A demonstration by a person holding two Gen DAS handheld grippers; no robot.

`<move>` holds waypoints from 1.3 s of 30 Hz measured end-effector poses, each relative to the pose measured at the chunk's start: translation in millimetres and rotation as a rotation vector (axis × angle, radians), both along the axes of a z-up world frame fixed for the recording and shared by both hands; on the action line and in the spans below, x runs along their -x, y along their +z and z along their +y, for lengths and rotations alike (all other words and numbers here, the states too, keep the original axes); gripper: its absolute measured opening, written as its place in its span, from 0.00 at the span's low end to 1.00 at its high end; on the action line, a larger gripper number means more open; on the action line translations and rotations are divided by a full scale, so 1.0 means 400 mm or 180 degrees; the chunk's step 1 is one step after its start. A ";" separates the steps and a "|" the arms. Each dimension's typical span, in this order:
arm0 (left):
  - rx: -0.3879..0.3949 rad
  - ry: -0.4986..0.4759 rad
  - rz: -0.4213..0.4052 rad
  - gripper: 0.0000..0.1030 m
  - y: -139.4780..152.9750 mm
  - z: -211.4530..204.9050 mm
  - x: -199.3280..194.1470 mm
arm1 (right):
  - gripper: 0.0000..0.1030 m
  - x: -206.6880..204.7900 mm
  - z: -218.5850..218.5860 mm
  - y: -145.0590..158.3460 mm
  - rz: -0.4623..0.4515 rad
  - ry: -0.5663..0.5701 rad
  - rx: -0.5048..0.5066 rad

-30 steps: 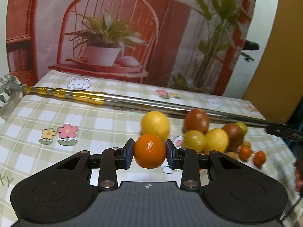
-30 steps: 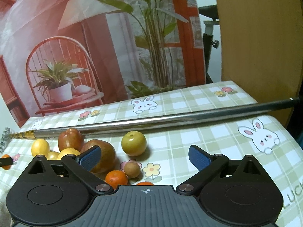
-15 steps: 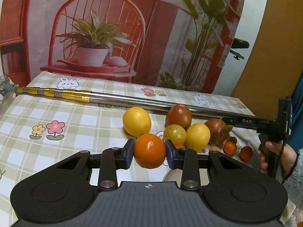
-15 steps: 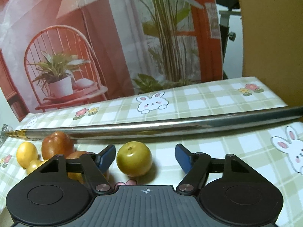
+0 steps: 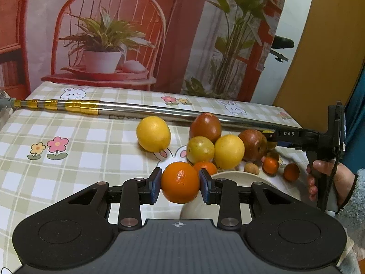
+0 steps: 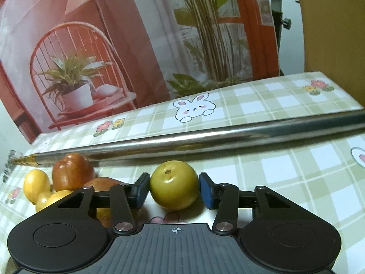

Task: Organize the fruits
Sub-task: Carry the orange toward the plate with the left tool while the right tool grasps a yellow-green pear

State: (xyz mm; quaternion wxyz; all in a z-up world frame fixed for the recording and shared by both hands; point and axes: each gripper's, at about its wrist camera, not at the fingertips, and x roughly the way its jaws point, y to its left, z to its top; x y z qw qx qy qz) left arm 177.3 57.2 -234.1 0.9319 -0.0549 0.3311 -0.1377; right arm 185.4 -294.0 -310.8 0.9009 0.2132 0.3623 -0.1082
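1. The left gripper (image 5: 180,184) is closed on an orange (image 5: 180,182), both blue pads pressed to its sides; the fruit is held clear of the tablecloth (image 5: 75,153).
2. Just beyond the orange, a pale plate (image 5: 230,178) shows only as a rim; the gripper body hides the rest.
3. Ahead and to the right sits a fruit pile (image 5: 228,146); a small tangerine (image 5: 205,167) is half hidden behind the orange.
4. The right gripper (image 6: 174,190) brackets a green plum (image 6: 174,184) resting on the cloth; the left pad touches it, but whether the right pad touches cannot be told.
5. To its left, apples and lemons (image 6: 61,182) are partly covered by the gripper's finger.
6. A metal pole (image 6: 205,139) lies across beyond, cut off at the right.
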 end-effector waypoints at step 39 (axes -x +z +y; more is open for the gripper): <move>0.0061 -0.0068 -0.0010 0.36 0.089 -0.032 0.230 | 0.42 0.434 0.304 0.273 -0.0496 0.0448 0.0085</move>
